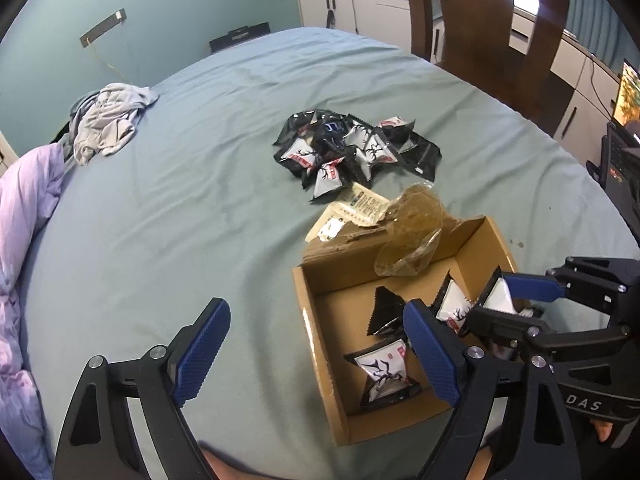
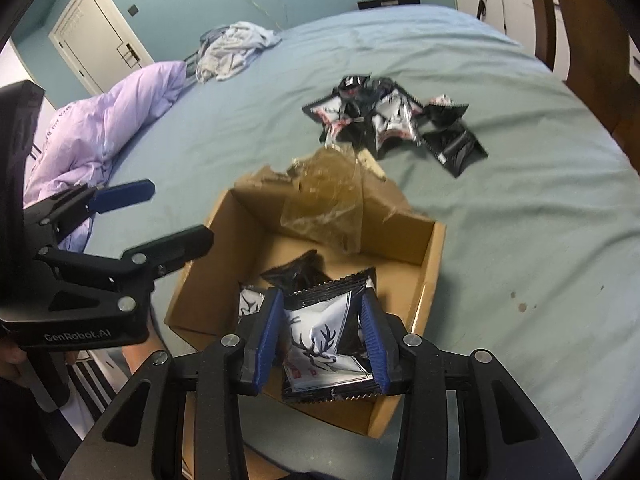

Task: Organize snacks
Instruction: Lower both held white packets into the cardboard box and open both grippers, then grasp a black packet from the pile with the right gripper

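An open cardboard box (image 1: pixel 316 360) (image 2: pixel 434 264) sits on a teal bedsheet (image 1: pixel 180 220) with several black-and-white deer-print snack packets inside (image 1: pixel 384 372). A pile of the same snack packets (image 1: pixel 352 148) (image 2: pixel 396 116) lies farther back on the sheet. My left gripper (image 1: pixel 316 312) (image 2: pixel 176 214) hangs open over the box's left wall, nothing between its blue pads. My right gripper (image 2: pixel 323 300) (image 1: pixel 498 298) is shut on one snack packet (image 2: pixel 320 340), held above the inside of the box near its front edge.
Crumpled clear plastic wrap (image 1: pixel 412 236) (image 2: pixel 324 204) drapes over the box's torn far flap. A lilac duvet (image 1: pixel 20 220) and a heap of grey clothes (image 1: pixel 108 120) lie at the left. A wooden chair (image 1: pixel 492 20) and white cabinets (image 1: pixel 352 0) stand beyond the bed.
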